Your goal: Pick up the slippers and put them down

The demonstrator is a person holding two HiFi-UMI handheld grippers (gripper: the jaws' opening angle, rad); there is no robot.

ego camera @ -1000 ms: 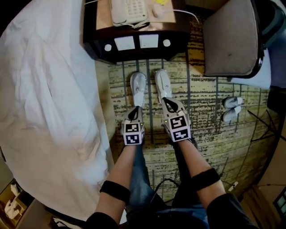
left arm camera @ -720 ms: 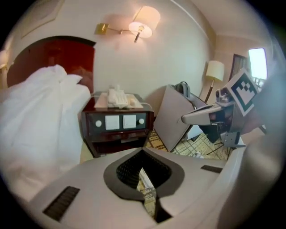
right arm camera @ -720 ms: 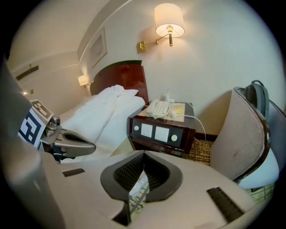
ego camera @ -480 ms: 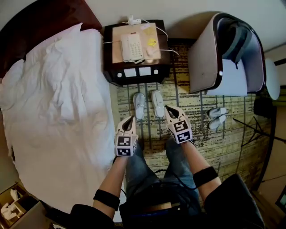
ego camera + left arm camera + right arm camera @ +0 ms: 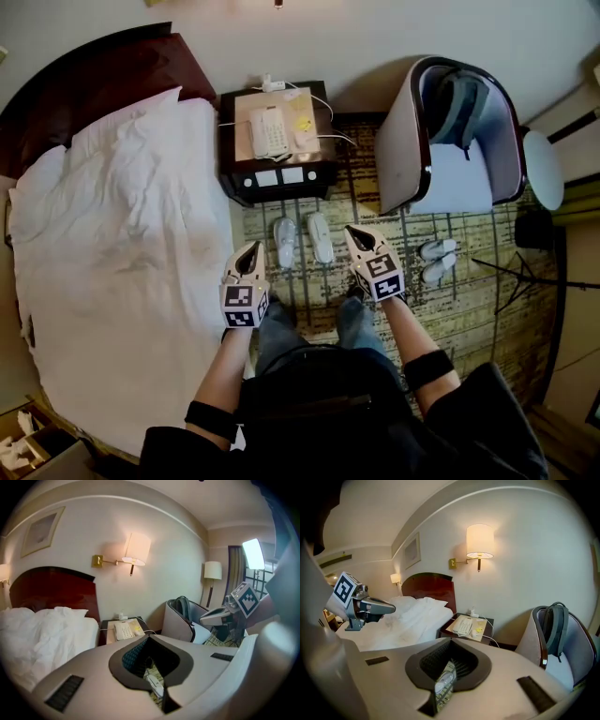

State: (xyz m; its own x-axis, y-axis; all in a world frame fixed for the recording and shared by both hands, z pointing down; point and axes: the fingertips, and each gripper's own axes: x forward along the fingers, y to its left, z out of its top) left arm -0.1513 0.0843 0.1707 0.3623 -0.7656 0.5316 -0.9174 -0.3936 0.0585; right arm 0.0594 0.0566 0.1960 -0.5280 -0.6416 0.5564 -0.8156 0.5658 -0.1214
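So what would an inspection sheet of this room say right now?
Surface: patterned yellow-and-dark carpet.
Job's things: pair of white slippers lying side by side on the carpet, neither gripper touching them.
Clutter: second pair of pale slippers beside the grey armchair; white telephone on the dark wooden nightstand.
Grippers: left gripper and right gripper both shut, empty, held above the floor.
Cables: white cables on the nightstand top.
Surroundings: white-sheeted bed, grey backpack in the armchair, lit wall lamp.
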